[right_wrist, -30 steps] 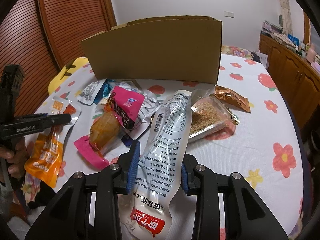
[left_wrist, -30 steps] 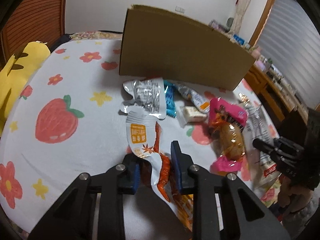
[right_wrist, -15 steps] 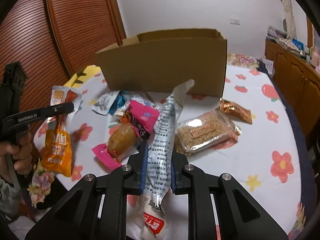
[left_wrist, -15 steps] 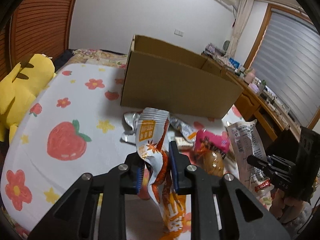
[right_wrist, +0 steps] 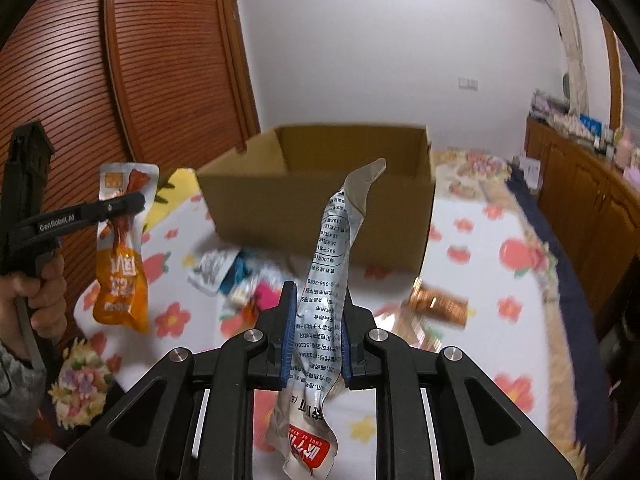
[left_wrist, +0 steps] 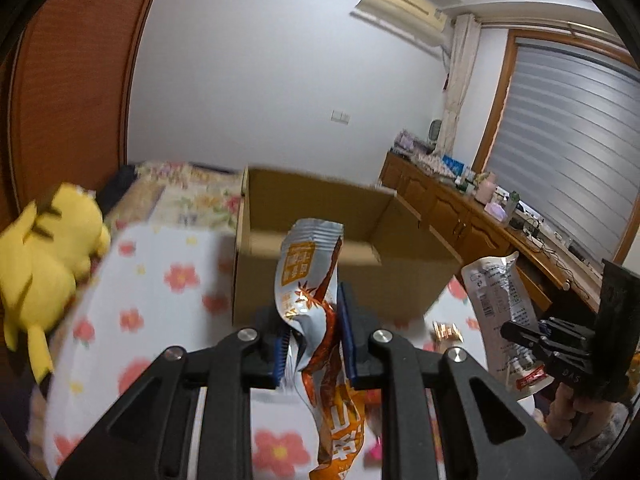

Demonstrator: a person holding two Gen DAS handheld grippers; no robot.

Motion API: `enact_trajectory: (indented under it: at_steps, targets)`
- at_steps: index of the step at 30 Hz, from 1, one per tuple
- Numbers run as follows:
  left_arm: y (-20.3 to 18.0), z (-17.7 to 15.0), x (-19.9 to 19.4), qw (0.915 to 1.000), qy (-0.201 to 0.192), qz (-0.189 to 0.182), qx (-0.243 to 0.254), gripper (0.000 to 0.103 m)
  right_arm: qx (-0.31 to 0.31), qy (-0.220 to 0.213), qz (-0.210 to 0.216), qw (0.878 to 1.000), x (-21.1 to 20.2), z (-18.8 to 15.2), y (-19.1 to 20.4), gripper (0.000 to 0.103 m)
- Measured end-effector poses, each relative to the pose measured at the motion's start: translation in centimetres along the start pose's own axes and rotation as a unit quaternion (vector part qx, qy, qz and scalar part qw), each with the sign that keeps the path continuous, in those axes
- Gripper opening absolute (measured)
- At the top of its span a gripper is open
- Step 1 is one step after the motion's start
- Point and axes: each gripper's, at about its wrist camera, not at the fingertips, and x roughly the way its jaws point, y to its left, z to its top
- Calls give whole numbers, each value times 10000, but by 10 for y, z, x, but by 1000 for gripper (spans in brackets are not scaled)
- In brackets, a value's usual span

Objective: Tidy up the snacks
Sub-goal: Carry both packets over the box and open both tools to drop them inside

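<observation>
Carrying snacks | left gripper (left_wrist: 312,344) clenched on orange-silver snack packet (left_wrist: 316,320), long axis upright | right gripper (right_wrist: 316,340) clenched on white-silver snack pouch (right_wrist: 324,280), upright | cardboard box (right_wrist: 320,184) open, ahead of both jaws, seemingly equally near

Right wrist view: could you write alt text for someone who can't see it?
The right tongs are shut on a white printed snack packet, held in the air before an open cardboard box on a flowered tablecloth. At left, the left tongs hold up an orange snack packet; more snacks lie blurred below.
</observation>
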Motion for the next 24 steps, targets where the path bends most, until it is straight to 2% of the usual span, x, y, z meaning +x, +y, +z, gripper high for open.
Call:
enact_trajectory:
  at_steps: [6, 15, 24]
  targets:
    - [5, 44, 22, 9997, -192, 36, 117, 19, -112, -299, -127, 9994, 10, 48, -14, 16]
    - [11, 94, 62, 9993, -271, 152, 205, 19, -45, -344, -200, 9992, 48, 98, -27, 16]
    - [5, 110, 112, 9996, 99, 211, 156, 19, 523, -156, -135, 9984, 92, 124, -51, 16]
